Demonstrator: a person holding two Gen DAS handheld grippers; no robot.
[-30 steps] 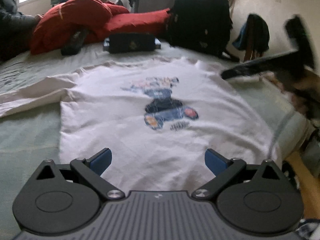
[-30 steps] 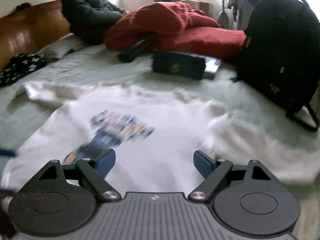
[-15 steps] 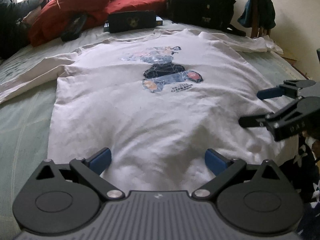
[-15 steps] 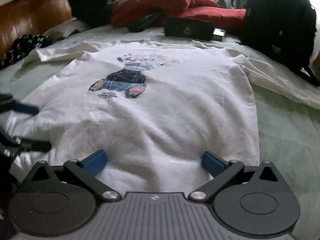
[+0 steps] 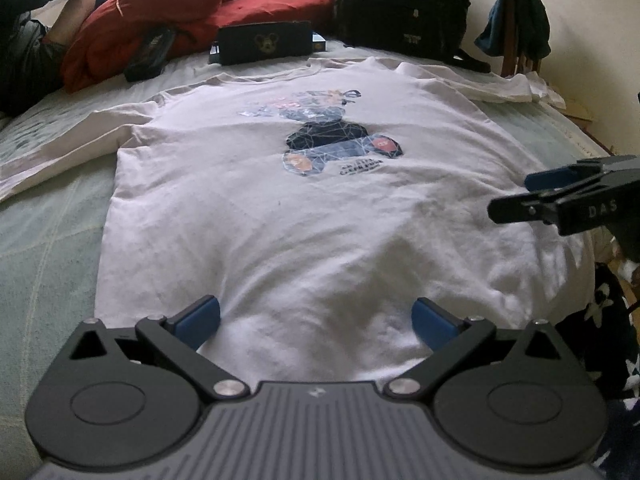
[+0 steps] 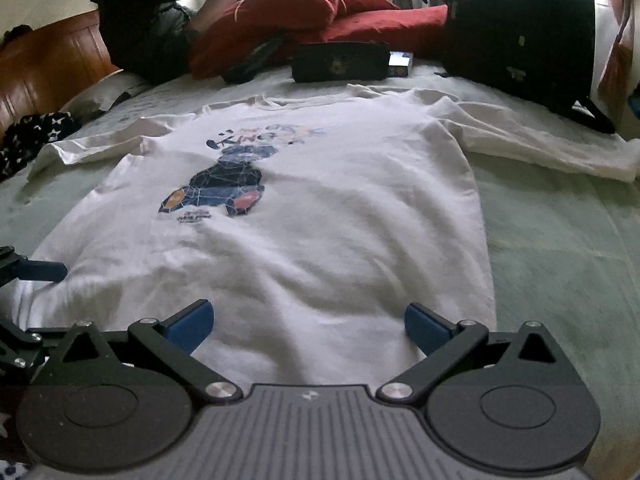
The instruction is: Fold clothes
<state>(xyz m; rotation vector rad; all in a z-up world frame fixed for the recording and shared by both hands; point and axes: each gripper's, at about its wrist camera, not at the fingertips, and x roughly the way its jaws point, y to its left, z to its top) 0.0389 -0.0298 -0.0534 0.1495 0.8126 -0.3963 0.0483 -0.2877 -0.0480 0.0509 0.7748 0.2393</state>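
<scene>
A white long-sleeved shirt (image 5: 320,208) with a dark blue bear print (image 5: 340,144) lies face up and spread flat on the pale green bed, both sleeves stretched out sideways. My left gripper (image 5: 316,320) hovers open over the shirt's hem near its left corner, nothing between its blue pads. My right gripper (image 6: 308,324) stands open just as wide over the hem near the shirt's (image 6: 304,240) right corner. Each gripper shows at the edge of the other's view: the right one (image 5: 520,192) at the right, the left one's blue pad (image 6: 40,270) at the left.
A red duvet (image 5: 168,20), a dark box (image 5: 264,42) and a black backpack (image 5: 400,4) lie beyond the collar. A person in dark clothes (image 6: 152,12) sits at the wooden headboard (image 6: 44,68). Star-patterned dark cloth (image 6: 32,136) lies at the left; the bed edge runs along the hem.
Both grippers have dropped and come in over the hem, so the shirt now fills both views. The right gripper has swung down from high on the right to the hem's right side.
</scene>
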